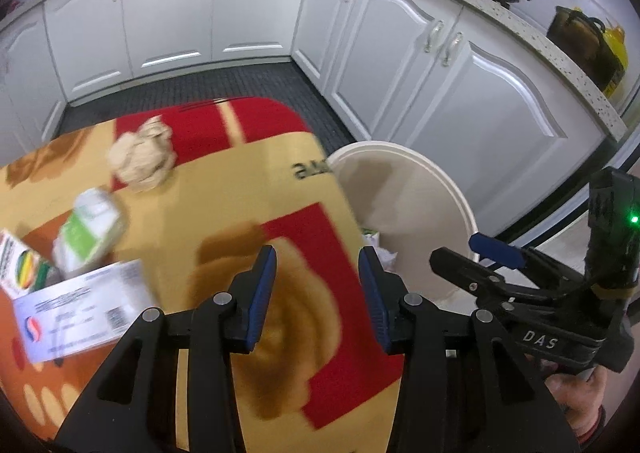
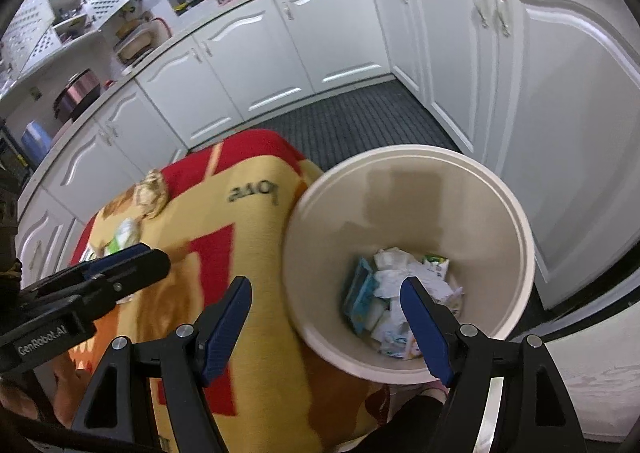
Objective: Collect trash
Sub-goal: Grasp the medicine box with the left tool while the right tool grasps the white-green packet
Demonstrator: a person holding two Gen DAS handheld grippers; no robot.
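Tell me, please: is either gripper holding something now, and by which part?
Nothing is held. The left gripper is open over the table cover, and the right gripper is open above the bin with trash inside.

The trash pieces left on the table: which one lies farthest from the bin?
The white printed card at the table's near-left corner; the crumpled brown paper ball and green-white carton lie closer to the bin.

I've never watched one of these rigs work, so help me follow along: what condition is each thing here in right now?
Left gripper: jaws open, nothing between them.
Right gripper: jaws open, empty, over the bin's rim.
Bin: upright, no lid, partly filled with paper trash.
Crumpled paper ball: lying on the table.
Green-and-white carton: lying on the table.
White printed box: lying flat on the table.
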